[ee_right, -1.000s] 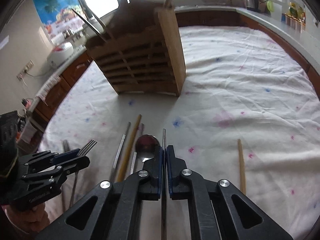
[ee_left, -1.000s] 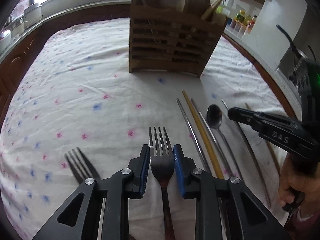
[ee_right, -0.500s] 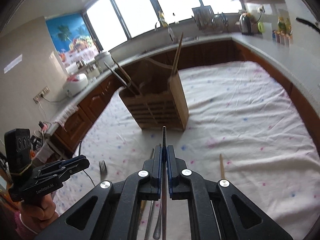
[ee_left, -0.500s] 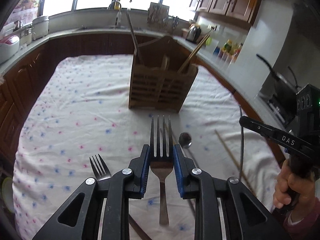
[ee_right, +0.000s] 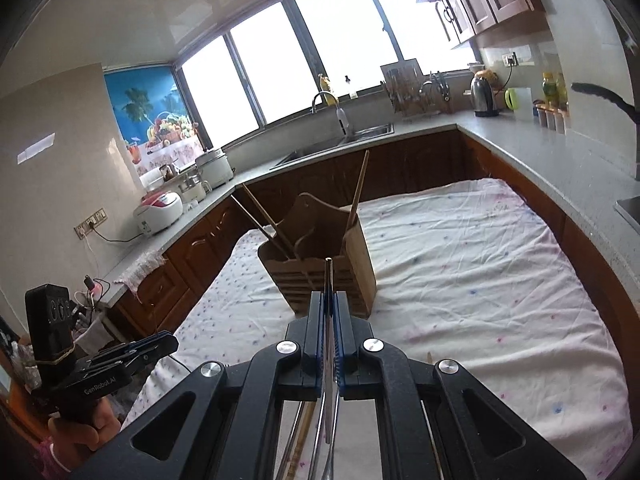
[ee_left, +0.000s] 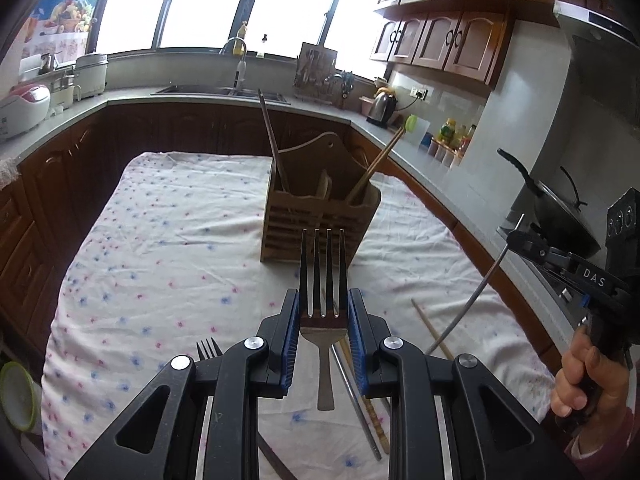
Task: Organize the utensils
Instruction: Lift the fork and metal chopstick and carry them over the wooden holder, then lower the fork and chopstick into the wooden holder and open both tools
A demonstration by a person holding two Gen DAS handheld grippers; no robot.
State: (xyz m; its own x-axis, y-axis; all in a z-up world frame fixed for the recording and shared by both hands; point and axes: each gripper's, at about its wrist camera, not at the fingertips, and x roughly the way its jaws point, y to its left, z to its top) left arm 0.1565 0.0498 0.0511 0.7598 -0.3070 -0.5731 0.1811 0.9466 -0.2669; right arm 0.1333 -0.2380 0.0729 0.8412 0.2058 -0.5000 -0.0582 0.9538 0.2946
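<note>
My left gripper is shut on a steel fork, tines pointing forward, held high above the table. My right gripper is shut on a thin metal chopstick; in the left wrist view that chopstick sticks out of the right gripper. The wooden utensil holder stands mid-table with several sticks in it; it also shows in the right wrist view. A second fork, a metal chopstick and wooden chopsticks lie on the cloth below.
The table carries a white flowered cloth. Counters ring it, with a sink, rice cookers, a kettle and a wok at the right. A green-rimmed bowl sits low at the left.
Both grippers have risen well above the table, carrying the fork and the chopstick up. The holder and the utensils on the cloth now look smaller and farther away.
</note>
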